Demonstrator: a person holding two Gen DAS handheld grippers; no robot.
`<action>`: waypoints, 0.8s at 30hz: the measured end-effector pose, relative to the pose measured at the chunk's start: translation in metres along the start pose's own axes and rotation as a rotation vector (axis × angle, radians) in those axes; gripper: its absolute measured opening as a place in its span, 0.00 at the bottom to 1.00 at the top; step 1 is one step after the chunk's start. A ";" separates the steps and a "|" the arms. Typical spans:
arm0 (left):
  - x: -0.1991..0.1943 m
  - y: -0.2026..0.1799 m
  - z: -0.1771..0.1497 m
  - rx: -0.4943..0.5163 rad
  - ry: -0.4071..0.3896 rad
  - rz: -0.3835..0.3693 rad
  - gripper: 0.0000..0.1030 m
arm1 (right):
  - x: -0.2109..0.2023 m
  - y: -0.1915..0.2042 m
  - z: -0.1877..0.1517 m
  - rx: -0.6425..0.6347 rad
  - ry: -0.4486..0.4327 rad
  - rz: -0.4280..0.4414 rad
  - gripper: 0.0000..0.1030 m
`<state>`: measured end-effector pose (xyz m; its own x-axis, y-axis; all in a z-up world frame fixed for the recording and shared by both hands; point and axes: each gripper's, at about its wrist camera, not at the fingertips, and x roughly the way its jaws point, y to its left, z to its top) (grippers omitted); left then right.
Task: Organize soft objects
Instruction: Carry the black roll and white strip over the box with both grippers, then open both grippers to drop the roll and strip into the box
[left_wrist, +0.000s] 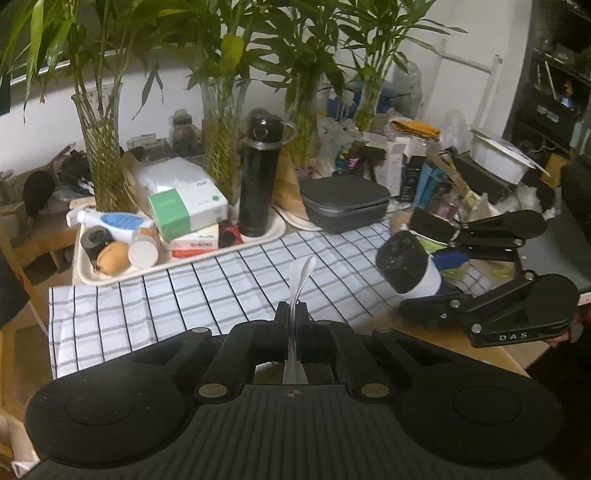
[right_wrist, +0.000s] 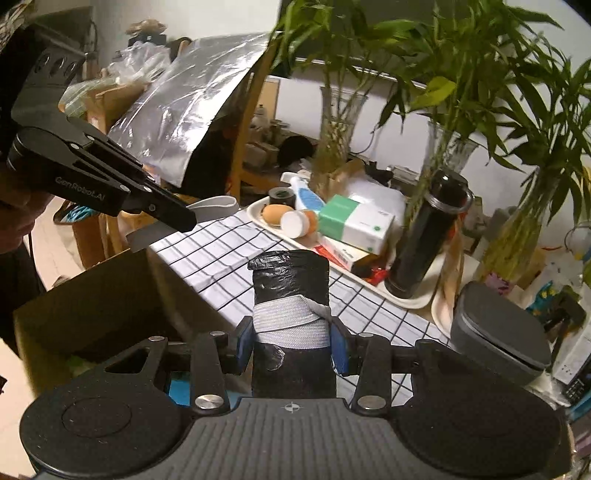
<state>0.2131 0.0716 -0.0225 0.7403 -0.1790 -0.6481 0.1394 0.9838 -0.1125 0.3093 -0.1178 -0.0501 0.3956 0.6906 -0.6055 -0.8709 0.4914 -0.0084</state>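
- A cluttered tabletop fills both views, spread with a white cloth checked in black lines (left_wrist: 207, 295); glass vases of green bamboo stalks (left_wrist: 101, 147) stand along the far edge, from ten to one o'clock in the left wrist view.
- At ten o'clock on the cloth sits a cream oblong tray (left_wrist: 88, 273) crowded with bottles and boxes. A tall black metal flask (left_wrist: 258, 177) stands on its right end, and a flat grey zip case (left_wrist: 343, 203) lies just beside it at one o'clock.
- The right gripper (right_wrist: 291, 343) is clamped at middling width on a black plastic bag roll wrapped in a grey-white woven band (right_wrist: 290, 299), which it holds up above the cloth.
- The left gripper (left_wrist: 293, 314) is pinched fully shut on a thin flat grey-white strap (left_wrist: 301, 280), whose free end sticks up past the fingertips. In the right wrist view the strap loops out at ten o'clock.
- I cannot tell whether this strap is the loose end of the band on the roll or a separate piece.
- Judged from this, the step in hand is binding or unbinding the roll, with both pieces lifted off the table.
- An open brown cardboard box (right_wrist: 92, 306) waits below the table edge at eight o'clock in the right wrist view.
- The next move likely calls for keeping the strap taut while both hands work together, then a place to set the roll down, perhaps that box.
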 end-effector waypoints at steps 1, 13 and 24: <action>-0.002 -0.001 -0.003 -0.007 0.004 -0.008 0.03 | -0.003 0.002 -0.001 0.009 -0.003 0.013 0.44; -0.013 -0.019 -0.035 -0.054 0.085 -0.049 0.04 | -0.028 0.025 -0.010 0.034 -0.056 0.073 0.44; -0.027 -0.022 -0.045 -0.028 0.081 0.017 0.47 | -0.029 0.036 -0.013 0.031 -0.045 0.087 0.44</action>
<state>0.1604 0.0549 -0.0360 0.6865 -0.1620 -0.7088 0.1077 0.9868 -0.1212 0.2626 -0.1270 -0.0438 0.3321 0.7541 -0.5665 -0.8934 0.4441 0.0674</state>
